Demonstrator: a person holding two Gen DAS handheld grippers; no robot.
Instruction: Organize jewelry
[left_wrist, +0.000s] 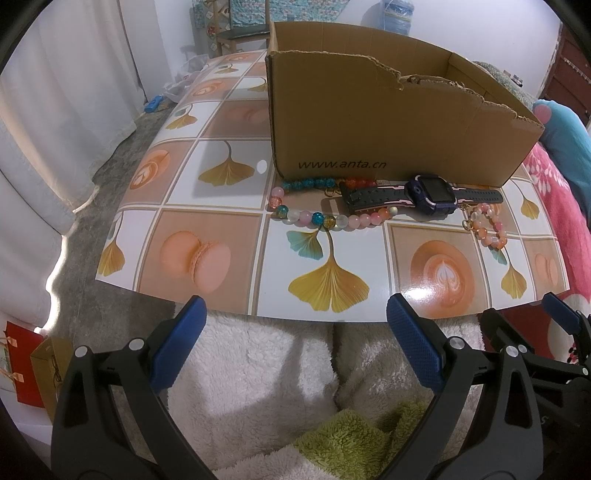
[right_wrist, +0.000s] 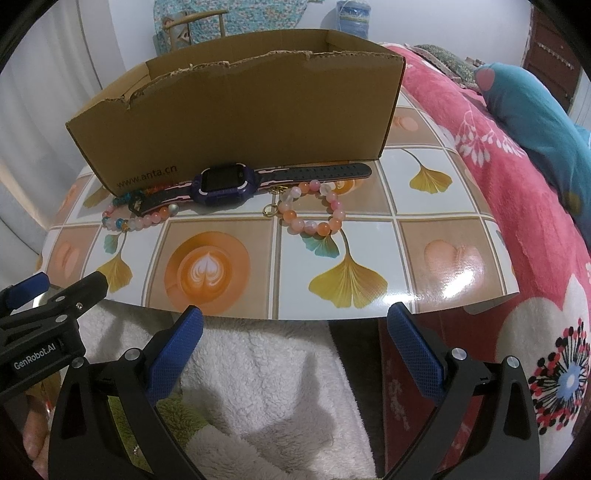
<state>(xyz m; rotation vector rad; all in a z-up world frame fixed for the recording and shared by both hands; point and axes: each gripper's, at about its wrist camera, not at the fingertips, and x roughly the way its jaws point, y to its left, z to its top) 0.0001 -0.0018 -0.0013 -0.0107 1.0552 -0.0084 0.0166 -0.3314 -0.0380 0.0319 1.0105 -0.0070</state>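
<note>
Just short of the table's near edge, over a fluffy white blanket, both tools hang side by side with nothing in them: the left gripper has its blue pads spread wide, and the right gripper is released just the same. Neither touches anything yet.

Beyond them lies the patterned table mat, and well back on it, right in front of the cardboard box, the jewelry sits in a row. The pink-and-orange bracelet lies as a flat closed loop nearest the right tool, with a small gold clasp ring at its left. The watch stretches flat with its long axis running left to right along the box's front wall, face up, one strap end reaching toward the box's right corner. Its left strap rests across the multicolour bead strand, which curls round at the left end.

To my eye nothing has gone into the box yet. The bracelet looks like the easy first pick: come down over one side of the loop, close across the beads rather than along them, lift clear of the torn box rim. The watch wants pinching across the strap near the case, and it should go before the strand pinned beneath it.
</note>
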